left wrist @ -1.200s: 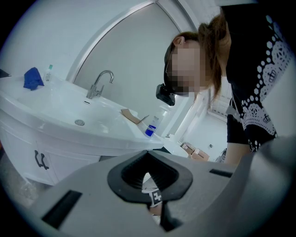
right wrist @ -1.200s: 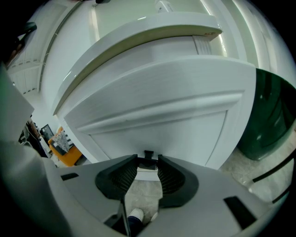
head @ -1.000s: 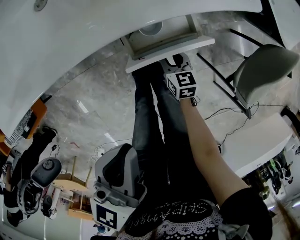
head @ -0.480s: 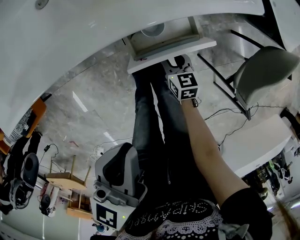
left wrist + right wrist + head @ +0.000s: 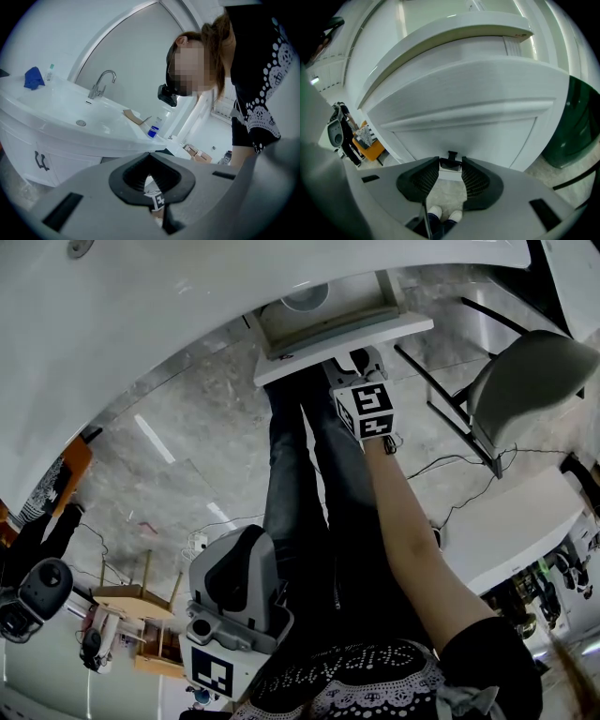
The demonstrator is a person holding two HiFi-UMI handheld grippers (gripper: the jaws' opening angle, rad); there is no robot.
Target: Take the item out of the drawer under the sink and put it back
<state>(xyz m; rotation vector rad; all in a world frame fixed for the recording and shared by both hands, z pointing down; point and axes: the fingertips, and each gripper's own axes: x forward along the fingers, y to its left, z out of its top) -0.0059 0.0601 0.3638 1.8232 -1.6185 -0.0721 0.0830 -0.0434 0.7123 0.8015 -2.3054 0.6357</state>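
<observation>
Currently right gripper (image 5: pixel 451 165) fingers clamp the handle (image 5: pixel 451 159) on the open drawer (image 5: pixel 349 346) front edge; left gripper (image 5: pixel 149 153) fingers closed, empty, well apart.

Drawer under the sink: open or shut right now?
Open: the head view shows the drawer pulled out, its inside exposed, with the right gripper on its handle.

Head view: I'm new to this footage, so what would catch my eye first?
The open drawer under the white sink, at the top, stands out, with the right gripper at its front, jaws on its small dark handle. The left gripper hangs low by the person's waist, jaws shut on nothing.
</observation>
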